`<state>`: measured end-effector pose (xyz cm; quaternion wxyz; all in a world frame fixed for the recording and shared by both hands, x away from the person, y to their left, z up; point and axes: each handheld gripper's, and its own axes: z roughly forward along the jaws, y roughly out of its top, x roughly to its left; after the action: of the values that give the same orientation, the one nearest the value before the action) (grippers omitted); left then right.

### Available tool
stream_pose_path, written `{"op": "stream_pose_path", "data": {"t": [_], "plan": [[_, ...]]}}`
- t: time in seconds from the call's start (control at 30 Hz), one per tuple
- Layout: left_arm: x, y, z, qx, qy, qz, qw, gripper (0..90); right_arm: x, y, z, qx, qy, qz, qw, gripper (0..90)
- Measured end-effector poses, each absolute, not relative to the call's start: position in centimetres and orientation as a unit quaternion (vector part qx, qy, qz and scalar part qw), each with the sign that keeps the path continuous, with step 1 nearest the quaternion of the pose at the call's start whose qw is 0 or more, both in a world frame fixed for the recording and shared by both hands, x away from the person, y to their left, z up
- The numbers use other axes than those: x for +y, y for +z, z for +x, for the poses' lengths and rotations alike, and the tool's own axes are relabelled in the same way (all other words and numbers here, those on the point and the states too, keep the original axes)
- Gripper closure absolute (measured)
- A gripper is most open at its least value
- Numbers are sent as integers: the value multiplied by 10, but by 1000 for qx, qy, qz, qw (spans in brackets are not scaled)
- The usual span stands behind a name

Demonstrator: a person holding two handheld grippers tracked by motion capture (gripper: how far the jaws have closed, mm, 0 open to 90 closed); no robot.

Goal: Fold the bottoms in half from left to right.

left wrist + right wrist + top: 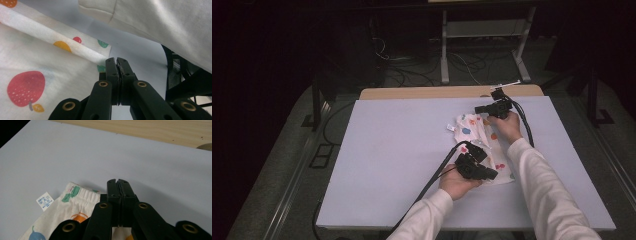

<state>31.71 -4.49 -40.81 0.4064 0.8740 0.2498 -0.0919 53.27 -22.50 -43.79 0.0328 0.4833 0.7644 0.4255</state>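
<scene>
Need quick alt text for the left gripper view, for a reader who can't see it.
The left gripper, jaws shut, sits at the corner of a white fruit-print cloth lying on the pale table. A white sleeve crosses the top right.

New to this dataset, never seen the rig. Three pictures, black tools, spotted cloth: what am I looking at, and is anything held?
No robot arm here: a person at a table holds a hand-operated gripper in each hand. The high view is from a fixed camera above the person's side; forearms in white sleeves come in from the bottom. The left gripper is at the near end of the cloth, the right gripper at the far end.

The other two pictures come from cameras riding on each gripper, looking along its black fingers.

On the pale table surface lies a small white garment printed with coloured fruit, with an elastic waistband and a care label.

Both grippers are shut. Each sits at an edge of the garment, but whether fabric is pinched between the fingers can't be made out.
</scene>
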Motion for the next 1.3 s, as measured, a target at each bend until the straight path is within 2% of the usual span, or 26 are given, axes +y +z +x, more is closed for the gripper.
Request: {"op": "stream_pose_path", "data": {"t": [0.47, 0.5, 0.57, 0.67, 1.03, 1.13, 1.3], "plan": [[-59, -412, 318, 247, -95, 871, 415, 881, -231, -440, 532, 765, 421, 487, 31, 846], [-61, -413, 319, 246, -96, 870, 417, 882, -232, -440, 531, 767, 417, 486, 36, 819], [-67, -416, 320, 252, -97, 867, 419, 882, -233, -439, 528, 770, 409, 487, 50, 684], [-74, -419, 321, 254, -99, 865, 421, 881, -240, -439, 523, 759, 419, 496, 39, 533], [-88, -426, 324, 255, -102, 869, 411, 880, -264, -429, 503, 743, 445, 496, 58, 197], [-92, -427, 325, 256, -100, 872, 405, 880, -266, -426, 498, 740, 451, 495, 55, 146], [-98, -430, 328, 260, -101, 873, 399, 879, -264, -424, 491, 745, 451, 488, 52, 137]]}}
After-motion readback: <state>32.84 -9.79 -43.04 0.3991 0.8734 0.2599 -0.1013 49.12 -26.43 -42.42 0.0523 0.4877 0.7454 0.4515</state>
